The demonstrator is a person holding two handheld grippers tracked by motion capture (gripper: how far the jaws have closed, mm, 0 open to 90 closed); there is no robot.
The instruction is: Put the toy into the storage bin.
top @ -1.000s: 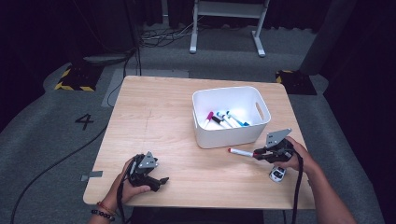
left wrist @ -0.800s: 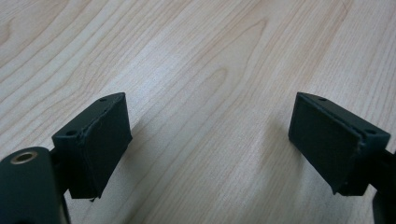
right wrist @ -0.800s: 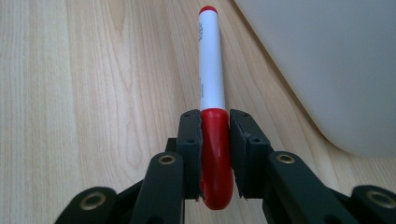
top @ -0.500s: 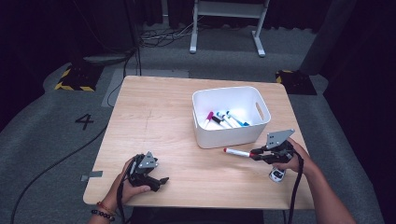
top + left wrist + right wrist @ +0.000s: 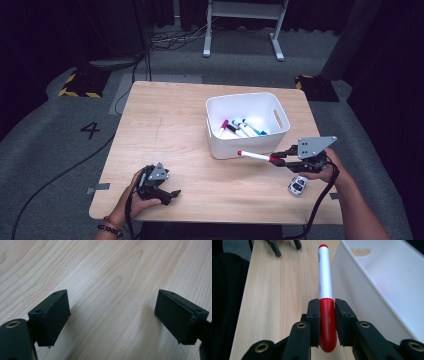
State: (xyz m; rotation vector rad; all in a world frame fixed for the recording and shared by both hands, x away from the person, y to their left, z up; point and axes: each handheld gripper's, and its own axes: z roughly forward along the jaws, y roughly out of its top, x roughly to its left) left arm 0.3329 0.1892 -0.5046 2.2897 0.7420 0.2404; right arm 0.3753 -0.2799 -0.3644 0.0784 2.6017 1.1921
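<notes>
1. Underneath everything lies the wooden table (image 5: pixel 165 120); its near edge is cut off at the bottom of the high view, along with my forearms.
2. Next, the white bin (image 5: pixel 247 102) stands on the right half of the table. Several markers (image 5: pixel 240 127) lie inside it, their far ends hidden by one another, and I cannot count them surely.
3. Then my right gripper (image 5: pixel 327 322) is clamped on the red cap of a marker (image 5: pixel 324 277), which sticks out level just beside the bin's near wall, above the table. Whether it touches the wall I cannot tell.
4. Over at the near left corner, my left gripper (image 5: pixel 112 317) rests low over bare wood, jaws wide apart and holding nothing.
5. Lastly, a small toy car (image 5: pixel 297 185) sits on the table just beside my right hand (image 5: pixel 325 167), too small to make out further.
</notes>
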